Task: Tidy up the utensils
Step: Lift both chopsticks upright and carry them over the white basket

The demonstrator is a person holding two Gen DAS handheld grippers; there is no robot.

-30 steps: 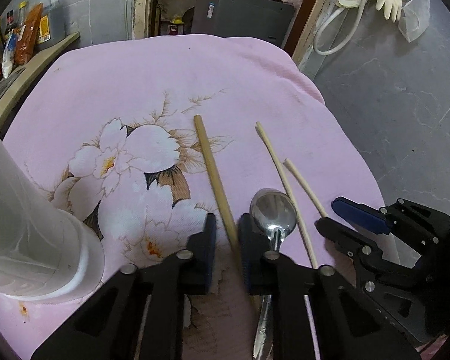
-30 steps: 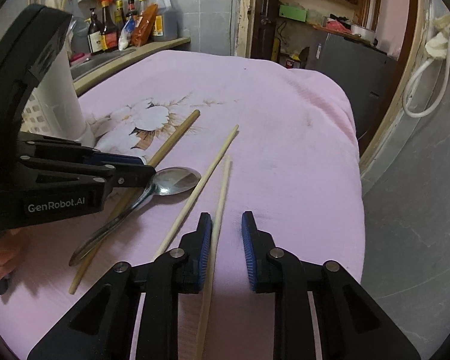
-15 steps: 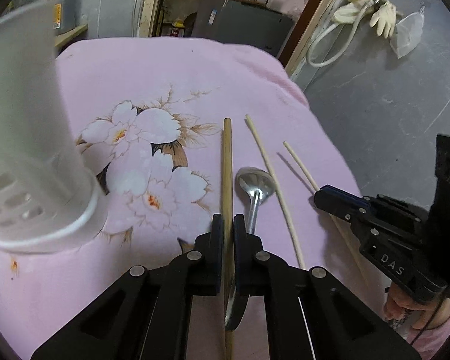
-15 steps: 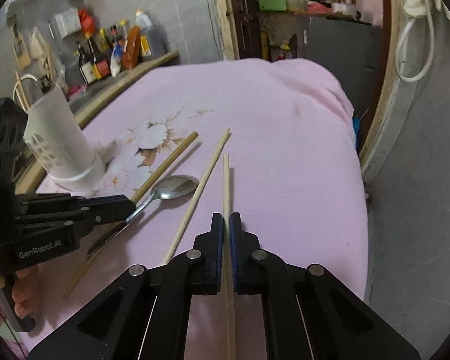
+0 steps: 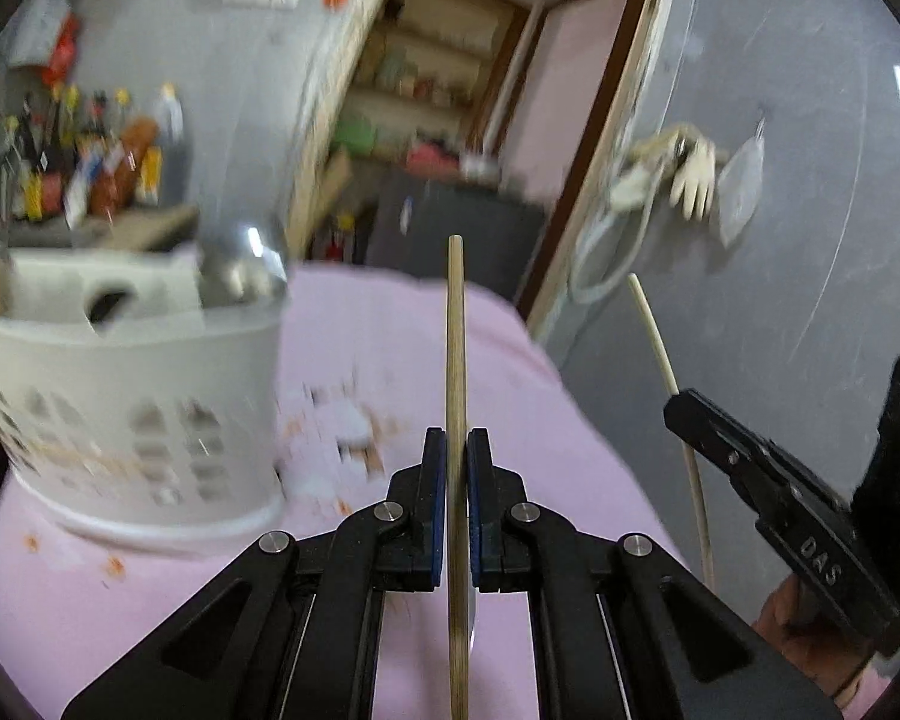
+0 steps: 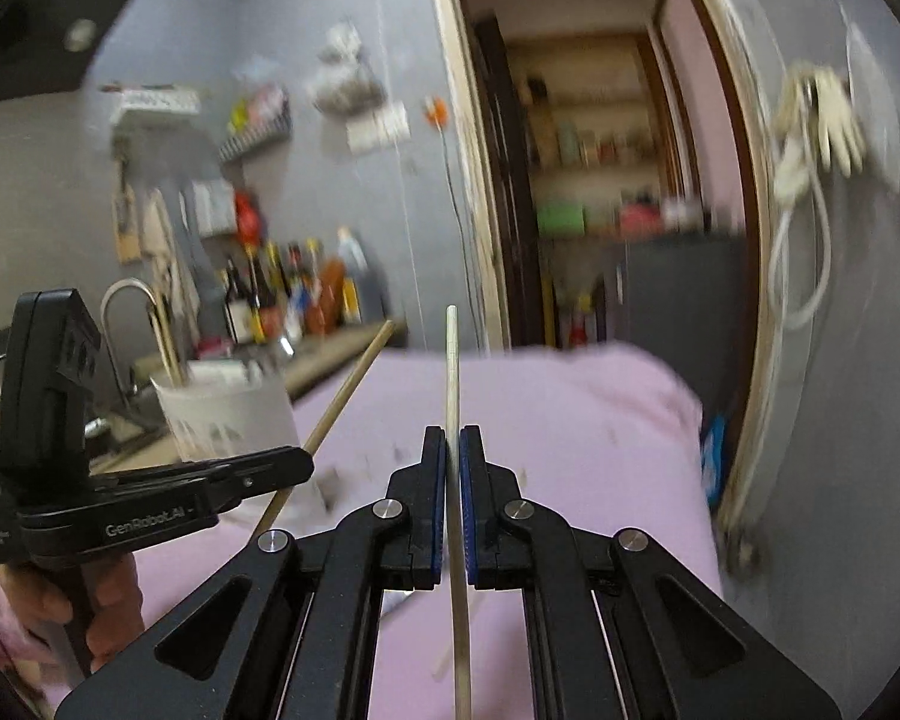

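Left wrist, brown chopstick [image 5: 456, 360] clamped in left gripper [image 5: 456, 504]

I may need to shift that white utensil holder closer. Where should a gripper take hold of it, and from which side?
Probably the top rim of the white utensil holder, near its oval cutout, coming down from above with one finger inside and one outside. It stands upright, its round body looks too wide for the jaws, and the rim wall is thin enough to pinch.
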